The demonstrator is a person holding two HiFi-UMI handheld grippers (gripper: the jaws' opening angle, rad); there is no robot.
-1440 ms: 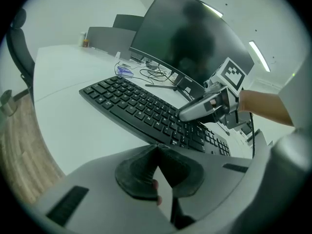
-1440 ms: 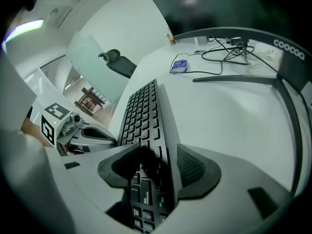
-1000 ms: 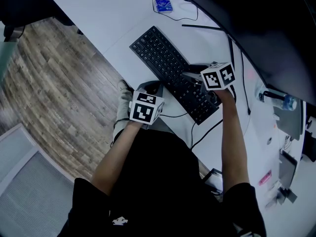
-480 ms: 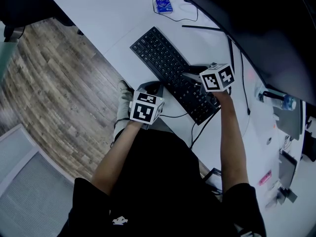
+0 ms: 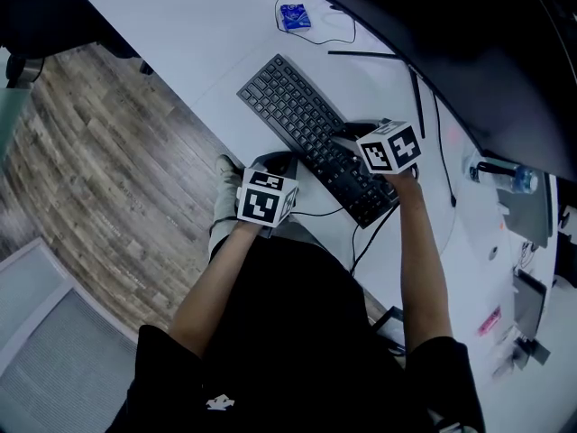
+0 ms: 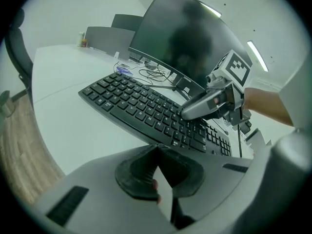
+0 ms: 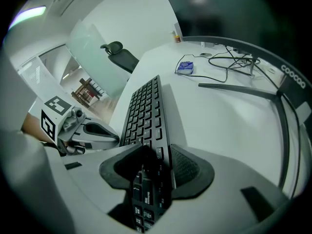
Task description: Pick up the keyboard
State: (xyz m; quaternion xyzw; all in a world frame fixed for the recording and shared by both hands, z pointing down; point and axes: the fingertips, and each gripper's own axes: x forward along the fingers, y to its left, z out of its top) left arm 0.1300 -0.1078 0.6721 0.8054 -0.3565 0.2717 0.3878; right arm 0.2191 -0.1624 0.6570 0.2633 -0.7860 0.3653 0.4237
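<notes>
White desk [image 5: 180, 16]; keyboard [image 5: 293, 111], blue packet [image 5: 294, 15], cables [image 7: 226, 62], monitor stand [image 7: 234, 90] on top.

Left gripper [image 6: 156, 152] jaws together; right gripper [image 7: 159, 158] jaws clamped (both 2 pitched downward).

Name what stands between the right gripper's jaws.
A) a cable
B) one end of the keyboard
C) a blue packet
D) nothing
B: in the right gripper view the keyboard runs between the pads of the right gripper, whose jaws have just been closing onto it.
</notes>
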